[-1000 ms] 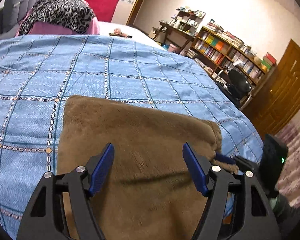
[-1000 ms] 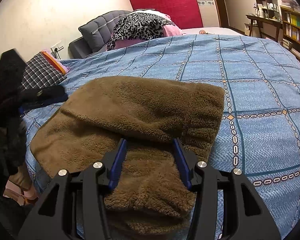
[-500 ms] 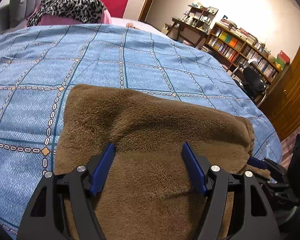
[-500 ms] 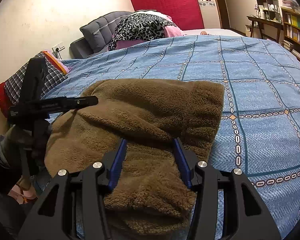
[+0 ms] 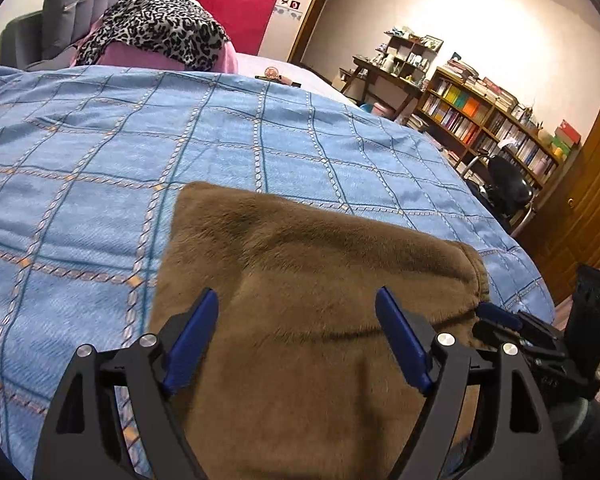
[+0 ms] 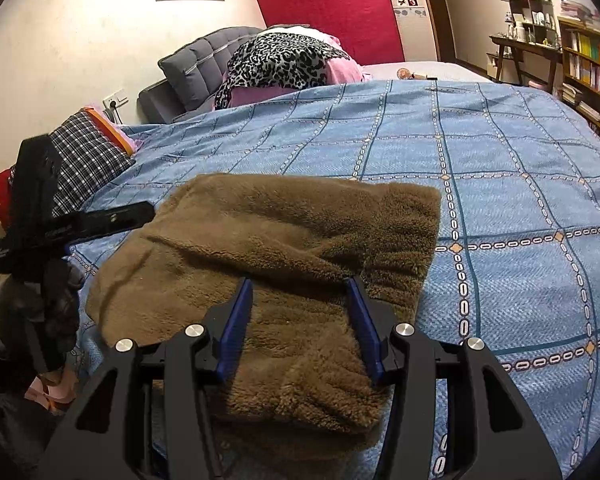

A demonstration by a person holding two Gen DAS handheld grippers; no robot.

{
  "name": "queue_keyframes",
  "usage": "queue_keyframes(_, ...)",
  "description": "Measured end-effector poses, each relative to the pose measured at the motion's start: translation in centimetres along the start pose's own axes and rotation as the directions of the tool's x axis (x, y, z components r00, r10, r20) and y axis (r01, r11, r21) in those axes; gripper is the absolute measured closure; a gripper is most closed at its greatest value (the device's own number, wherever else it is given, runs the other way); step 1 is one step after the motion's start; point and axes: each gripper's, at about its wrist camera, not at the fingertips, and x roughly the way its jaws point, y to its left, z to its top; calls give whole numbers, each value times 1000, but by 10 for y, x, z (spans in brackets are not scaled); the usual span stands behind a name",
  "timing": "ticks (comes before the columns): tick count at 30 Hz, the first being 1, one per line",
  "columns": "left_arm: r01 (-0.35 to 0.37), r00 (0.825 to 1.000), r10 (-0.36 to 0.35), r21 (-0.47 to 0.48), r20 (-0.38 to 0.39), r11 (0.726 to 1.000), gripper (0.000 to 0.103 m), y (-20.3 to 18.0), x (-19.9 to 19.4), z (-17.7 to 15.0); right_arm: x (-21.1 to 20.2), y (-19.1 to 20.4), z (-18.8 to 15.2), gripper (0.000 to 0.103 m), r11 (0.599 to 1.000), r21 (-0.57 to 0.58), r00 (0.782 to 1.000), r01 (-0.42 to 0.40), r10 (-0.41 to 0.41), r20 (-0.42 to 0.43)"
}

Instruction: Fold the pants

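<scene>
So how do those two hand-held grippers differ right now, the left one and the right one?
The left hand-held gripper has its jaws spread wide over the brown pants; the right hand-held gripper holds its jaws narrower, with a bunched bit of fleece between its fingers. The left one sits over smooth, flat fabric; the right one is at a thicker, folded edge. Both are black with blue fingers, and both are open.

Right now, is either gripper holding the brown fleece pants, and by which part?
Neither. The left gripper and the right gripper are both open above the folded brown fleece pants, with no cloth pinched between the fingers.
</scene>
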Motion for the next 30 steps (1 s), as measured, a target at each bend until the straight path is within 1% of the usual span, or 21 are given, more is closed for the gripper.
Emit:
queue_keyframes(3,-12,1000,12,3,-22,1000,23,1,-7,-11,5,1,-6,52,999,-30,1000,18,-18,-17)
queue_keyframes(6,-42,999,42,24,-30,999,23,2,-9,-23,9,0,-10,52,999,-37,1000,16,-16,-18)
queue_keyframes(8,-47,998,49,31,-39,998,23,3,-6,-32,11,-1,-12,51,999,-41,1000,14,-15,-20)
queue_keyframes(12,-42,999,43,37,-10,998,22,7,-1,-45,12,-1,-13,51,999,-46,1000,15,-16,-20)
queue_keyframes(17,-29,999,30,6,-15,1000,22,11,-7,-41,5,0,-10,51,999,-37,1000,12,-12,-14)
queue_keyframes(18,-28,999,28,-2,-16,1000,22,12,-9,-38,2,-1,-8,49,1000,-28,1000,8,-8,-9)
queue_keyframes(19,-27,1000,26,-15,-16,1000,19,13,-11,-34,-2,-2,-5,42,1000,-6,1000,-6,6,3)
queue_keyframes(20,-25,1000,24,-33,-14,999,17,17,-14,-31,-7,-5,-3,37,999,25,1000,-23,23,16)
queue_keyframes(21,-22,1000,22,-59,-7,998,15,21,-18,-26,-11,-7,-1,27,999,43,999,-26,25,25)
queue_keyframes(22,-16,1000,16,-78,0,997,15,24,-21,-22,-14,-10,0,21,998,62,999,-21,19,34)
queue_keyframes(25,-8,1000,10,-112,11,994,14,34,-24,-9,-15,-24,3,20,993,122,999,7,-11,33)
queue_keyframes(26,-8,1000,9,-119,7,993,14,37,-23,-6,-13,-30,3,20,989,150,1000,8,-12,23)
queue_keyframes(27,-8,1000,6,-129,-15,992,14,41,-18,-1,-10,-37,3,20,983,183,1000,11,-13,11)
queue_keyframes(30,-5,999,-2,-147,-52,989,14,48,-8,8,-2,-54,2,20,958,286,1000,-22,27,-14)
